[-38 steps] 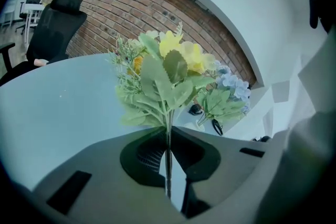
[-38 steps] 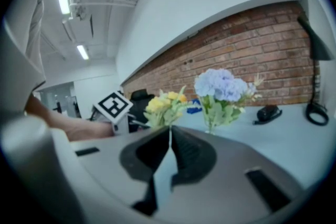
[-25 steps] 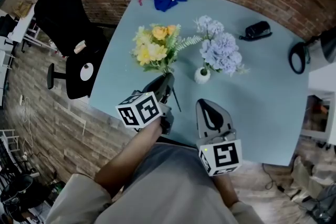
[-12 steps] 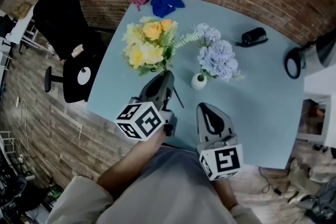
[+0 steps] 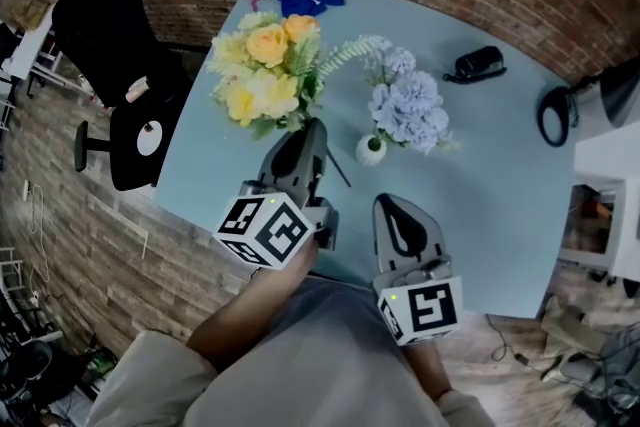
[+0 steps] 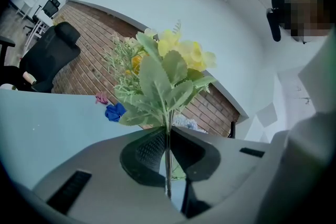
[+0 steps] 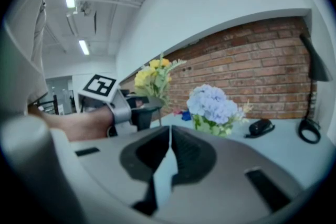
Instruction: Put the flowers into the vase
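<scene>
Yellow flowers lifted, left tool level, pinching stem, right tool pressed together

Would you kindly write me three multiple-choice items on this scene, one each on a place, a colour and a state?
1. Where do the pale blue flowers stand?
A. In the white vase on the table
B. On the black chair
C. On the blue cloth

2. What colour is the bunch that the left gripper holds?
A. Red
B. Yellow
C. White

3. How do the right gripper's jaws stand?
A. Wide apart
B. Shut on a stem
C. Shut, with nothing between them

Answers: 1 A, their stems sit in the vase; 2 B, yellow blooms top the stem in its jaws; 3 C, its own view shows the jaws together and bare.
</scene>
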Demonstrator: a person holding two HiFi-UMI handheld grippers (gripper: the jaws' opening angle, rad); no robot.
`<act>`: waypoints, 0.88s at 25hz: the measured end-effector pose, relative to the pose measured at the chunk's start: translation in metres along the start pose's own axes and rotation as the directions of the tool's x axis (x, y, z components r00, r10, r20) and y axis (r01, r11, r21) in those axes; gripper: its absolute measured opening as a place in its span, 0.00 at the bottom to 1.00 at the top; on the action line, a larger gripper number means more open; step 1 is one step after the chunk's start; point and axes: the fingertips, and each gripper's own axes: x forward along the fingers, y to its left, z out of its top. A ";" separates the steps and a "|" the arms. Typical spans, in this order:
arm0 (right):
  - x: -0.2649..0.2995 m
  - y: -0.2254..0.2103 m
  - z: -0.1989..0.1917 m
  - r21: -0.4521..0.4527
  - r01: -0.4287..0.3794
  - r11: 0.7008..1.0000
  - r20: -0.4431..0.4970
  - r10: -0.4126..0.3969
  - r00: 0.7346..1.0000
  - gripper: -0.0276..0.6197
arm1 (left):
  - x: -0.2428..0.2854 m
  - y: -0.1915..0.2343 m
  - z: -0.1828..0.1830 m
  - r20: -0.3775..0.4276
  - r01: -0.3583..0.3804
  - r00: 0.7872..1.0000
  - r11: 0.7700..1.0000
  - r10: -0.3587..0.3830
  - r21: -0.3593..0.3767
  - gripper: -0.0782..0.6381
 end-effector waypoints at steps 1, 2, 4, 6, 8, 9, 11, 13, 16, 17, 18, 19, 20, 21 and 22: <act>0.000 0.000 -0.001 -0.001 -0.001 1.000 -0.002 0.001 1.000 0.08 | 0.001 -0.001 0.000 0.006 0.000 1.000 1.000 0.000 0.012 0.17; 0.000 0.000 -0.001 0.000 -0.001 1.000 -0.005 0.001 1.000 0.08 | 0.001 -0.001 0.000 0.014 -0.001 1.000 1.000 0.000 0.021 0.17; 0.001 0.000 -0.001 0.002 -0.001 1.000 -0.008 0.001 1.000 0.08 | 0.003 -0.003 0.000 0.029 -0.004 1.000 1.000 0.003 0.029 0.17; 0.002 -0.002 -0.001 0.002 -0.002 1.000 -0.012 0.002 1.000 0.08 | 0.006 -0.004 0.000 0.039 -0.008 0.999 1.000 0.007 0.016 0.17; 0.002 -0.003 -0.001 0.003 -0.001 1.000 -0.015 0.001 1.000 0.08 | 0.010 -0.005 -0.002 0.049 -0.008 0.999 1.000 0.008 0.001 0.17; 0.002 -0.004 -0.001 0.003 0.001 1.000 -0.016 -0.001 1.000 0.08 | 0.012 -0.006 -0.003 0.055 -0.007 0.998 1.000 0.007 0.000 0.17; 0.002 -0.007 -0.002 0.002 0.006 1.000 -0.025 -0.006 1.000 0.08 | 0.016 -0.007 -0.003 0.067 -0.007 0.998 1.000 0.006 0.004 0.17; 0.002 -0.009 -0.002 0.003 0.013 1.000 -0.028 -0.013 1.000 0.08 | 0.020 -0.006 -0.003 0.078 -0.012 0.997 1.000 0.012 -0.001 0.17; 0.000 -0.013 -0.005 -0.006 0.023 1.000 -0.041 -0.023 0.999 0.08 | 0.027 -0.004 -0.004 0.097 -0.023 0.995 1.000 0.024 -0.020 0.17; -0.001 -0.015 -0.006 -0.005 0.027 1.000 -0.046 -0.027 0.999 0.08 | 0.029 -0.003 -0.004 0.103 -0.026 0.994 0.999 0.028 -0.021 0.17; -0.002 -0.017 -0.008 0.000 0.031 1.000 -0.052 -0.031 0.998 0.08 | 0.031 -0.003 -0.004 0.109 -0.029 0.994 0.999 0.031 -0.020 0.17; -0.002 -0.019 -0.009 0.005 0.035 0.999 -0.056 -0.035 0.998 0.08 | 0.033 -0.003 -0.004 0.115 -0.032 0.993 0.999 0.034 -0.017 0.17; -0.002 -0.021 -0.010 0.010 0.038 0.999 -0.058 -0.037 0.998 0.08 | 0.036 -0.003 -0.005 0.121 -0.034 0.992 0.999 0.035 -0.014 0.17; -0.002 -0.023 -0.012 0.015 0.040 0.999 -0.061 -0.039 0.997 0.08 | 0.039 -0.003 -0.006 0.125 -0.034 0.992 0.999 0.035 -0.010 0.17; -0.001 -0.026 -0.013 0.017 0.040 0.999 -0.063 -0.039 0.997 0.08 | 0.042 -0.004 -0.008 0.128 -0.033 0.991 0.999 0.033 -0.005 0.17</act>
